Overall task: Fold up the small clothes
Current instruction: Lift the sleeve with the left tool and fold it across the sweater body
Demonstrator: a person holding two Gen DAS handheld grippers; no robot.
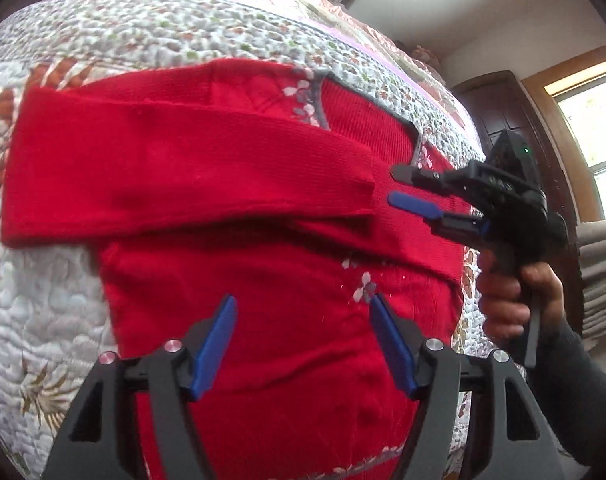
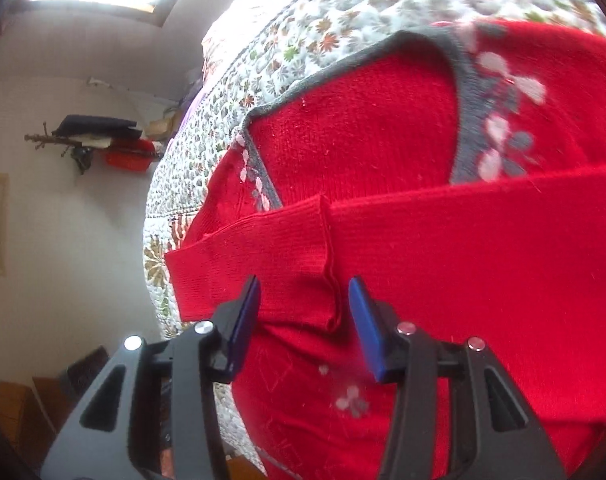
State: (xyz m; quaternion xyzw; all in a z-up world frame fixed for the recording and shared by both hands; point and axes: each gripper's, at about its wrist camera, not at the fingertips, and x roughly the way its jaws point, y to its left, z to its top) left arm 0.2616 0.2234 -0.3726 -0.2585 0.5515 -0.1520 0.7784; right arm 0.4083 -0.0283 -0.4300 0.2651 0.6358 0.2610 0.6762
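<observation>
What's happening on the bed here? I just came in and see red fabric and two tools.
A person is folding a small red sweater laid flat on a floral quilt. One sleeve is already folded across the chest. The right claw, held in a hand, is open beside that sleeve's cuff, gripping nothing. The left claw is open too, above the sweater's lower body.

The red sweater's point(image 1: 263, 280) hem runs off the bottom edge.
</observation>
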